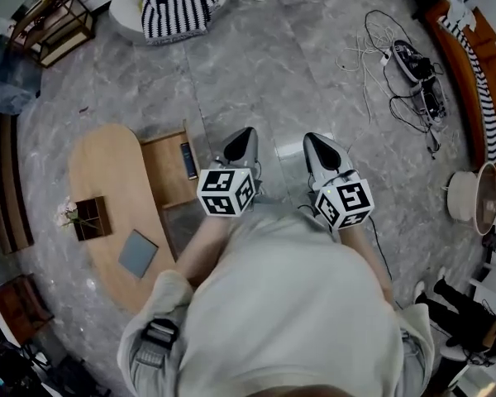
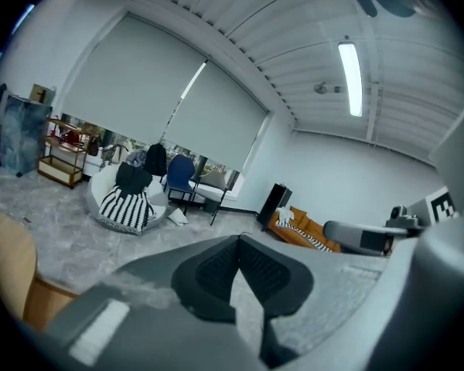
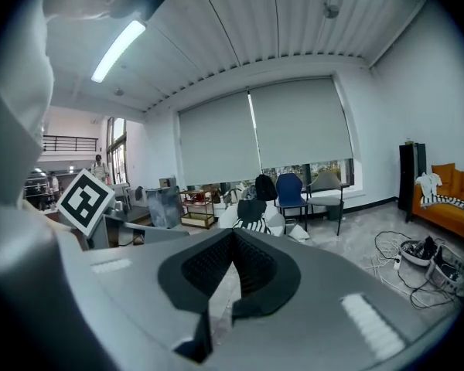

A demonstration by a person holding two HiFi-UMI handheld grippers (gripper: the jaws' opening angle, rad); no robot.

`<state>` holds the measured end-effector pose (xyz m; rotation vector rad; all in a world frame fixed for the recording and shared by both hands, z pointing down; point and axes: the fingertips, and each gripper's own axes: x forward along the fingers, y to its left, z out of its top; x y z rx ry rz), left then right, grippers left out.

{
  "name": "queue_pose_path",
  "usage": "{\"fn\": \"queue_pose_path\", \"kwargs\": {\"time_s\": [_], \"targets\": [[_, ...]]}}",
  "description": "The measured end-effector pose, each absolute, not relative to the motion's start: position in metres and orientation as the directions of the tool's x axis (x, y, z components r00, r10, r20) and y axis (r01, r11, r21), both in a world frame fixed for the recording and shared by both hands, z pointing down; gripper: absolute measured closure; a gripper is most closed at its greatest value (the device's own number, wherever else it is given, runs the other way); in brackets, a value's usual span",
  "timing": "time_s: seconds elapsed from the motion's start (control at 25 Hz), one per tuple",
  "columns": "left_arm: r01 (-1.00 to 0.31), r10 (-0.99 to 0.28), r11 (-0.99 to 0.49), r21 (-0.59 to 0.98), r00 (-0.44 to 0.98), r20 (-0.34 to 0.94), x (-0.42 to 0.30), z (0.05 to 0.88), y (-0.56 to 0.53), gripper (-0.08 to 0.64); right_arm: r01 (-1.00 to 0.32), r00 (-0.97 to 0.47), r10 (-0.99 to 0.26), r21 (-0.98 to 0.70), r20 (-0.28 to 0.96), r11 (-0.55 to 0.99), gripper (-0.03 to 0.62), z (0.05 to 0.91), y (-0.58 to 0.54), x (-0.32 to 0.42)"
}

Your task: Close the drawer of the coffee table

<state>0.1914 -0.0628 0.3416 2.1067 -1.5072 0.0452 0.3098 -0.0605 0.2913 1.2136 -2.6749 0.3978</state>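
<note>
Drawer [image 1: 167, 168] of the oval wooden coffee table [image 1: 99, 160] is sticking out open from the table's right side, at the left of the head view. A slim dark object [image 1: 188, 160] is lying inside it along its right edge. You are holding the left gripper [image 1: 245, 135] over the grey floor [image 1: 314, 56], near the drawer's right edge. The right gripper [image 1: 316, 141] is hovering beside it, farther from the drawer. Both grippers are keeping their jaws pressed together, with nothing between them.
</note>
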Motion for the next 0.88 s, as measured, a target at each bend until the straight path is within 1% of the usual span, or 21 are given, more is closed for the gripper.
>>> {"fn": "queue_pose_path", "kwargs": {"time_s": [0.24, 0.4, 0.52, 0.68, 0.76, 0.88], "targets": [[-0.912, -0.905, -0.099, 0.397, 0.249, 0.346, 0.145, 0.347, -0.083, 0.560, -0.679, -0.732, -0.629, -0.194, 0.263, 0.708, 0.592, 0.300, -0.107, 0.267], [-0.927, -0.924, 0.050, 0.371, 0.098, 0.370, 0.105, 0.351, -0.079, 0.559, -0.558, -0.825, -0.508, -0.219, 0.247, 0.800, 0.591, 0.302, -0.127, 0.222], [-0.912, -0.924, 0.192, 0.362, -0.044, 0.380, 0.073, 0.353, -0.079, 0.560, -0.435, -0.892, -0.382, -0.228, 0.241, 0.871, 0.591, 0.305, -0.143, 0.183], [-0.865, -0.894, 0.361, 0.348, -0.215, 0.394, 0.034, 0.361, -0.081, 0.560, -0.264, -0.949, -0.211, -0.221, 0.235, 0.939, 0.592, 0.311, -0.165, 0.134], [-0.817, -0.860, 0.464, 0.341, -0.323, 0.396, 0.015, 0.361, -0.080, 0.560, -0.155, -0.965, -0.101, -0.217, 0.241, 0.964, 0.592, 0.311, -0.176, 0.109], [-0.707, -0.780, 0.616, 0.346, -0.489, 0.389, -0.007, 0.354, -0.077, 0.560, 0.029, -0.962, 0.085, -0.211, 0.259, 0.977, 0.591, 0.307, -0.192, 0.071]]}}
